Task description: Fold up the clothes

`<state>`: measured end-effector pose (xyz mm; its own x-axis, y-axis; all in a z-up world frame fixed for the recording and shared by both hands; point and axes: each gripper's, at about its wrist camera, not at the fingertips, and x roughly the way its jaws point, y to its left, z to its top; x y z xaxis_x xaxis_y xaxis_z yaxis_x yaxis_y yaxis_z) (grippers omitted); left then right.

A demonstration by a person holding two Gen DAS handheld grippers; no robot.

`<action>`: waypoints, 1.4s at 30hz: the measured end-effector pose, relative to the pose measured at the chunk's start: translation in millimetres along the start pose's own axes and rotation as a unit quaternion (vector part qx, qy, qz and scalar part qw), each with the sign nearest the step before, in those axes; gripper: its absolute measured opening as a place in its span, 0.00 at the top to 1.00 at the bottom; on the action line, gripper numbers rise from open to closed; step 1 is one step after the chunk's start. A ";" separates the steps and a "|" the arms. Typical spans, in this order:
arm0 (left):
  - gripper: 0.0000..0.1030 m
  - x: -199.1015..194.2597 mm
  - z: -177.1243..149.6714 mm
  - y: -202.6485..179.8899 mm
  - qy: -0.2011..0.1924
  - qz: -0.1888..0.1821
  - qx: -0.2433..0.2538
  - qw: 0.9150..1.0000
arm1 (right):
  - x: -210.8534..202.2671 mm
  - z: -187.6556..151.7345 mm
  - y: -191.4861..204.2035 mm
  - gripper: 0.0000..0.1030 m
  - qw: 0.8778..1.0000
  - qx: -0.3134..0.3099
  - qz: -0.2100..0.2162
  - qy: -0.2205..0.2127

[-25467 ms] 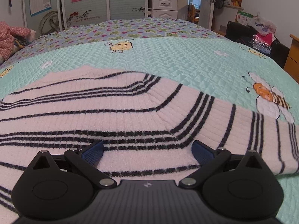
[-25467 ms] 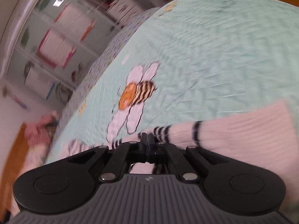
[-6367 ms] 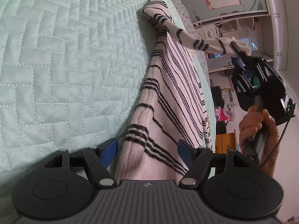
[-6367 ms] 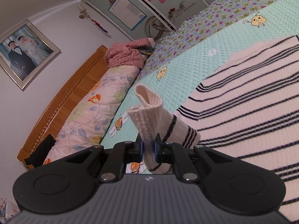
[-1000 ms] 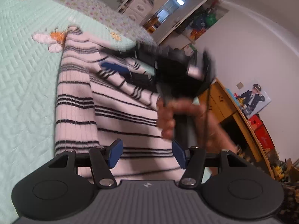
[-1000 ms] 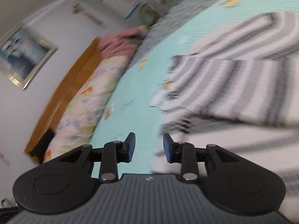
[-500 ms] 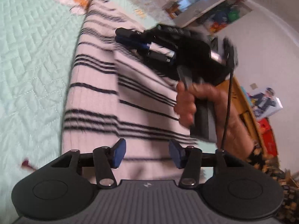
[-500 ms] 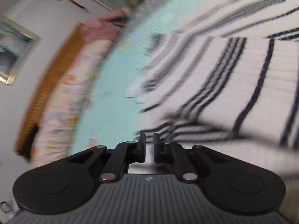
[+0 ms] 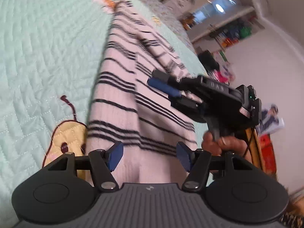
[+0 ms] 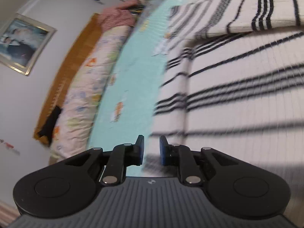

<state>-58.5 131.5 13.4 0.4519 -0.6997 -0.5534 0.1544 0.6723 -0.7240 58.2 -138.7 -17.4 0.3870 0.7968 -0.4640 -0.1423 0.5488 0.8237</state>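
**Striped sweater part-folded on quilt, both grippers free**

Striped sweater [image 9: 121, 102] lies flat on the mint quilt [image 9: 38, 47], sides and a sleeve [image 10: 247, 13] already turned in over the body. Left gripper [image 9: 150, 154] sits over the sweater's near hem, jaws wide apart, nothing held. Right gripper [image 10: 151, 151] hovers at the sweater's edge, jaws slightly apart, empty. Likely next: pinch both hem corners evenly, lift low, keep the layers aligned. No readable writing or brands; frames blurred.
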 end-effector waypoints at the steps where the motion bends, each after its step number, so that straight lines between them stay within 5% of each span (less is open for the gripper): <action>1: 0.37 -3.5 -4.0 -4.4 0.001 0.000 0.009 1.000 | -4.9 -8.0 1.5 0.79 1.000 0.003 0.000 0.003; 7: 0.37 2.4 -27.5 0.0 0.019 0.000 -0.007 1.000 | -28.4 -52.5 -0.8 0.65 0.999 0.033 -0.003 0.030; 14: 0.37 13.6 -29.6 6.6 0.021 0.007 -0.028 0.999 | -16.1 -67.4 10.4 0.65 0.997 0.006 -0.021 0.067; 17: 0.37 19.4 -27.6 10.1 0.024 0.006 -0.038 0.999 | -12.9 -67.8 16.1 0.74 0.997 -0.018 -0.035 0.071; 18: 0.37 18.9 -27.5 7.5 0.023 0.005 -0.036 0.999 | -11.9 -67.9 17.3 0.89 0.996 -0.024 -0.040 0.069; 19: 0.37 18.8 -25.7 5.3 0.021 0.003 -0.033 0.999 | -13.1 -67.9 18.7 0.91 0.997 -0.031 -0.039 0.062; 23: 0.37 25.9 -21.7 -2.4 0.025 0.006 -0.012 1.000 | -20.9 -67.2 20.2 0.91 0.998 -0.052 -0.025 0.023; 26: 0.37 33.6 -26.2 -4.3 0.042 0.029 0.014 0.999 | -10.9 -66.3 10.8 0.91 0.996 -0.056 -0.047 0.049; 32: 0.37 26.2 -30.0 -2.4 0.054 0.028 0.040 0.997 | -16.8 -66.1 -15.1 0.88 0.998 0.028 0.009 0.053; 42: 0.37 13.4 -32.4 -0.1 0.078 0.025 0.053 0.995 | -29.7 -90.5 -6.9 0.86 0.996 0.011 0.027 0.080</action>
<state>-80.9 114.2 -7.4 0.3215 -0.6886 -0.6500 0.2312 0.7228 -0.6513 -34.8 -143.3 -38.8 0.2281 0.8562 -0.4635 -0.1381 0.4997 0.8552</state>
